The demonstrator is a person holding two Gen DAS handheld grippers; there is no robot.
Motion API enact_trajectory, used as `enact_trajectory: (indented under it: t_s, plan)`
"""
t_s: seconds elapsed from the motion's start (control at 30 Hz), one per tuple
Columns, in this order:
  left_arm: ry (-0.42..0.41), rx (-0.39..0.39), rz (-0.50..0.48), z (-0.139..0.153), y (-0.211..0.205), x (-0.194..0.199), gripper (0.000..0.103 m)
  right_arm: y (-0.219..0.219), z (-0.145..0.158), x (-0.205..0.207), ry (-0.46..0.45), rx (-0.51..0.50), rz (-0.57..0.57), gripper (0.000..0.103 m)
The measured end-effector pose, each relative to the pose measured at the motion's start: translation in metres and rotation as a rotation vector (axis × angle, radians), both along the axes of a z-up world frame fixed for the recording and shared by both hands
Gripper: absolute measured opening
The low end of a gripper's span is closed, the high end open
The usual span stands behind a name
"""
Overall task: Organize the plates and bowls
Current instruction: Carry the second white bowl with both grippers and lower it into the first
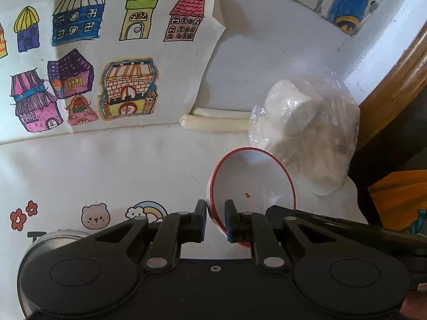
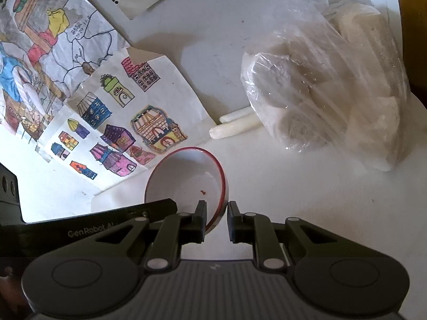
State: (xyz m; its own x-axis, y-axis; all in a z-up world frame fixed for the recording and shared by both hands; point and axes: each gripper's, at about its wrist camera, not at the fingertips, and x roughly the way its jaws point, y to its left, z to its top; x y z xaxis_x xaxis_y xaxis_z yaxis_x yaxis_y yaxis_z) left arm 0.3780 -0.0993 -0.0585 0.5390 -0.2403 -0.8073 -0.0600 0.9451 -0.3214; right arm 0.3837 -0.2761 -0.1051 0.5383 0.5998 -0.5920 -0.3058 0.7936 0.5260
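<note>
The red-rimmed bowl [image 1: 253, 184] looks light, stiff, glossy & prob. slippery, so left gripper [image 1: 215, 213] and right gripper [image 2: 216, 214] each pinch its thin rim, on opposite sides.

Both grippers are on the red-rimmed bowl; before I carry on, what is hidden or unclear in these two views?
- Bowl underside and near rim: left wrist view, hidden behind the left gripper.
- Round metal object: left wrist view, mostly covered by the gripper body.
- Red speck in the bowl: too small to identify.
- Plastic bag contents: pale lumps, blurred by wrap.
- Right gripper contact with the rim: right wrist view, outer finger shows a gap.
</note>
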Motion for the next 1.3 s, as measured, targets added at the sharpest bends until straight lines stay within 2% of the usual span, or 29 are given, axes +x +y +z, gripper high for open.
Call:
enact_trajectory:
  t_s: [0.5, 1.3]
  plan:
    - [0.007, -0.010, -0.010, 0.007, -0.004, -0.029, 0.015, -0.004, -0.004, -0.032, 0.013, -0.017, 0.015, 0.018]
    - [0.058, -0.035, -0.005, -0.006, -0.007, -0.064, 0.015, -0.011, -0.019, -0.062, 0.061, -0.041, 0.054, 0.018]
